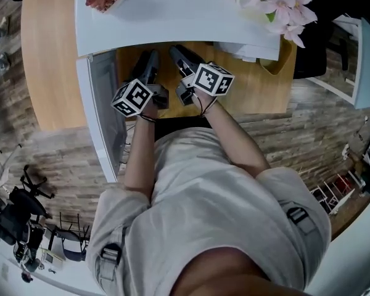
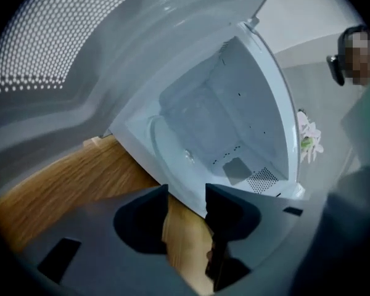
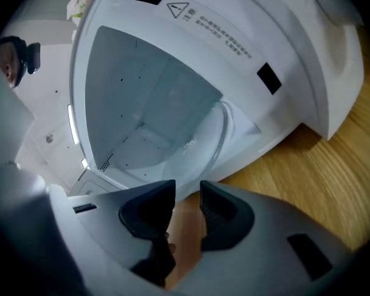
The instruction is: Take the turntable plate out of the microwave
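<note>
Since the white microwave (image 1: 172, 11) stands with its door (image 1: 102, 116) swung wide toward 7 o'clock in the head view, both gripper views look straight into its pale cavity. The turntable plate (image 3: 191, 142) lies flat on the cavity floor, a clear, colourless glass disc, seemingly with a slightly raised rim that catches a thin bright arc along its 3 o'clock edge in the right gripper view. Left gripper (image 2: 186, 205) and right gripper (image 3: 186, 202) sit side by side just short of the cavity mouth, each released, jaws apart with only the wooden table (image 3: 333, 165) showing between them, clear of the plate.
</note>
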Motion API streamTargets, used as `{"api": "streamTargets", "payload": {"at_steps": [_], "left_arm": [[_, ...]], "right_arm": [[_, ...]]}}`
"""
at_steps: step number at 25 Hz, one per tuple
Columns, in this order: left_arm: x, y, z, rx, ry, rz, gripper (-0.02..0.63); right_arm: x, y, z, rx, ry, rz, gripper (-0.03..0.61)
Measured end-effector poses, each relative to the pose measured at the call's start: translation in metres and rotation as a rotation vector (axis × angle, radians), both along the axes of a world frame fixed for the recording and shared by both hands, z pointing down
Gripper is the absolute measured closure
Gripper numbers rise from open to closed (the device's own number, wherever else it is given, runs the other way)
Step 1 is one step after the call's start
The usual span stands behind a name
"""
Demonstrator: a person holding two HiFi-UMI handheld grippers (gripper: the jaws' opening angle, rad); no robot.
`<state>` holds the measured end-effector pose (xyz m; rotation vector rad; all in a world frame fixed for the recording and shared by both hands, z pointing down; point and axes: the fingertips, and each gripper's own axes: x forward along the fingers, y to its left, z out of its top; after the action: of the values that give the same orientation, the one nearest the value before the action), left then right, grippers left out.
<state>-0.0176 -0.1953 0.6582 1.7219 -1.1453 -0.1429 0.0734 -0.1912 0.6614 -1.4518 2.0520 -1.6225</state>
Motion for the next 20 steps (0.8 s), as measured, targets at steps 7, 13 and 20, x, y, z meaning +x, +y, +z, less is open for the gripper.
{"api": "streamTargets", "payload": {"at_steps": [7, 13, 20], "left_arm": [[-0.011, -0.021, 0.015, -0.018, 0.084, -0.065, 0.402], [-0.009, -0.028, 0.019, -0.042, 0.130, -0.067, 0.438], [-0.008, -0.022, 0.016, -0.042, 0.092, -0.038, 0.517]], "right_arm": [[-0.004, -0.012, 0.009, -0.029, -0.075, 0.029, 0.430], [-0.005, -0.017, 0.013, -0.036, -0.072, 0.041, 0.451], [-0.004, -0.013, 0.008, -0.020, -0.021, 0.018, 0.476]]}}
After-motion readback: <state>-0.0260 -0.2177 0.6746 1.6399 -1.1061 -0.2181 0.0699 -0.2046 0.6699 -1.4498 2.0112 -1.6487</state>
